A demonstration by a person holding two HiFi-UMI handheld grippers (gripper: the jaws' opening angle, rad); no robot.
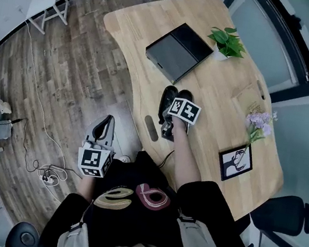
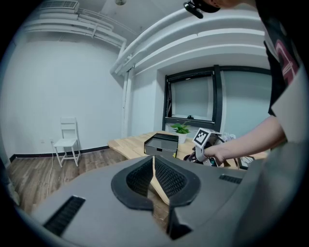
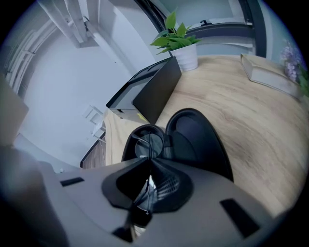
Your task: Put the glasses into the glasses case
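One tool point(image 3: 150, 164) (right) tight on glasses point(image 3: 146, 144)

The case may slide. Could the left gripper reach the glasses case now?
Probably, with a move: the left gripper hangs shut and empty off the table's edge, nothing tall between it and the glasses case. The right gripper, shut on the glasses, crowds the case.
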